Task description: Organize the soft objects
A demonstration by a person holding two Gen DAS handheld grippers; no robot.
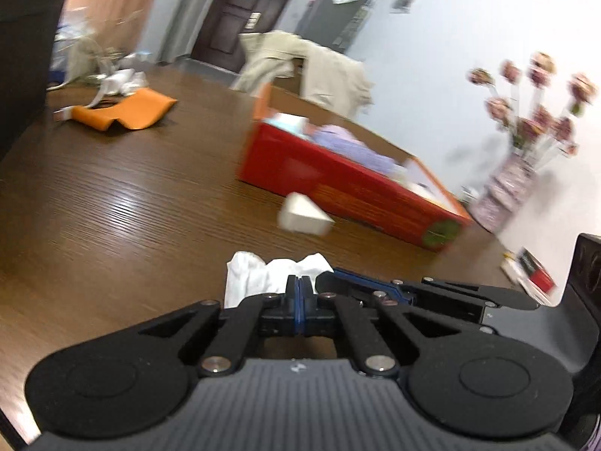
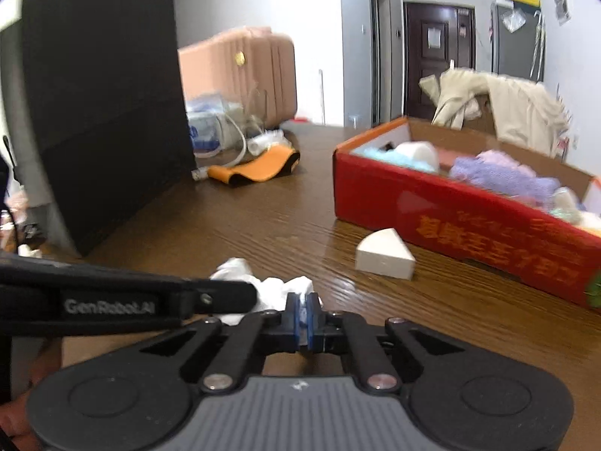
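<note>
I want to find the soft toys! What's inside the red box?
Inside the red box you can see a fluffy purple cloth, something light blue and a white roll. Whatever lies underneath them is covered, and the box's near wall hides the bottom.

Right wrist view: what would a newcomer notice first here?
The long red cardboard box at the right, filled with soft purple and pale items, catches the eye first. In front of it a white wedge-shaped block lies on the wooden table. A tall black paper bag stands at the left.
</note>
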